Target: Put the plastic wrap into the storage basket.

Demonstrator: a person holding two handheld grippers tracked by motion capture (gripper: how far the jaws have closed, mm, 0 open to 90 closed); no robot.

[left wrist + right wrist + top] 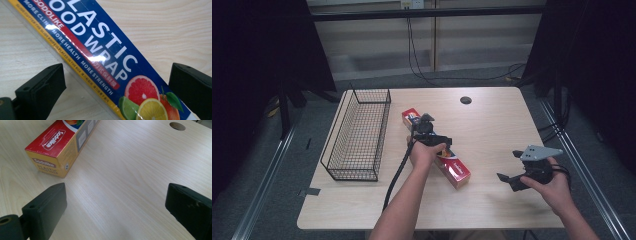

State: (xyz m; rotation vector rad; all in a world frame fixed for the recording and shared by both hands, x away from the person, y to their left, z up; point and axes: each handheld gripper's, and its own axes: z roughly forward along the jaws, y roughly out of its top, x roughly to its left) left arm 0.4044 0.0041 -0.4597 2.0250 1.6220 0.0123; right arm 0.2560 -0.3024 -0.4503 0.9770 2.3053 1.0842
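Since the plastic wrap box (107, 62) looks light, stiff, glossy cardboard, grip mid-length across narrow sides; left hand-held gripper (426, 125) straddles it wide open, holding nothing; right hand-held gripper (510, 175) idle, also open.

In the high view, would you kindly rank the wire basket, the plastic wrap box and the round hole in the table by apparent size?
1. Wire basket: clearly largest.
2. Plastic wrap box: long and narrow, partly covered by the left gripper.
3. Round hole: smallest by far.
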